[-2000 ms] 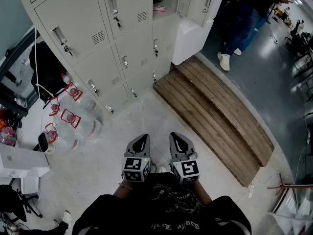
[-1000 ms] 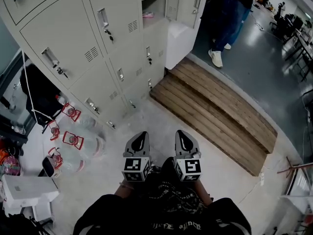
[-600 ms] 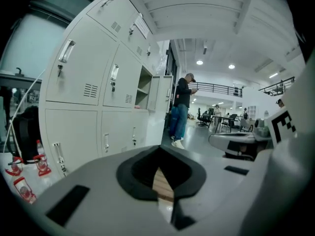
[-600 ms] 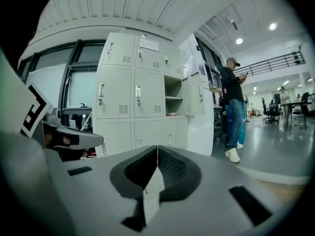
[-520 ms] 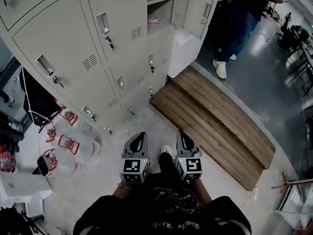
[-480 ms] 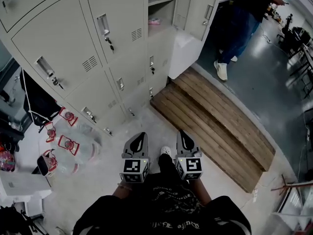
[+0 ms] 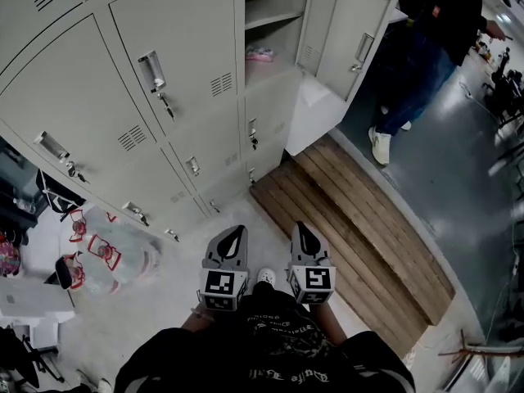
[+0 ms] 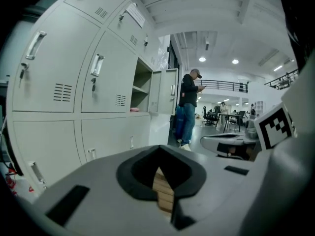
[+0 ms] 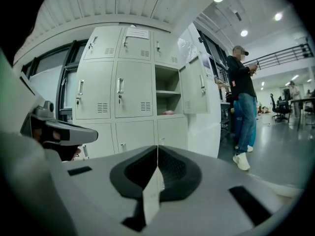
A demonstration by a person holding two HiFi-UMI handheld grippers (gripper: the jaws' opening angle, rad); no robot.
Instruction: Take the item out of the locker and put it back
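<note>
A small pink item (image 7: 260, 53) lies on a shelf in the open locker compartment (image 7: 274, 23), whose door (image 7: 354, 35) hangs open to the right. It also shows as the pink item (image 8: 134, 109) in the left gripper view and the pink item (image 9: 169, 112) in the right gripper view, far ahead of both. My left gripper (image 7: 232, 237) and right gripper (image 7: 304, 236) are held side by side low in the head view, well short of the lockers. The left gripper (image 8: 159, 149) and the right gripper (image 9: 157, 149) are both shut and hold nothing.
A wooden pallet (image 7: 352, 219) lies on the floor right of the locker bank (image 7: 172, 97). A person (image 7: 434, 47) stands beyond the open door. Large water bottles (image 7: 106, 256) and a dark bag (image 7: 20, 211) sit at the left, by the lockers' base.
The lockers and the open compartment have come closer and larger in the head view. Both grippers stay side by side and shut, carried forward toward the lockers.
</note>
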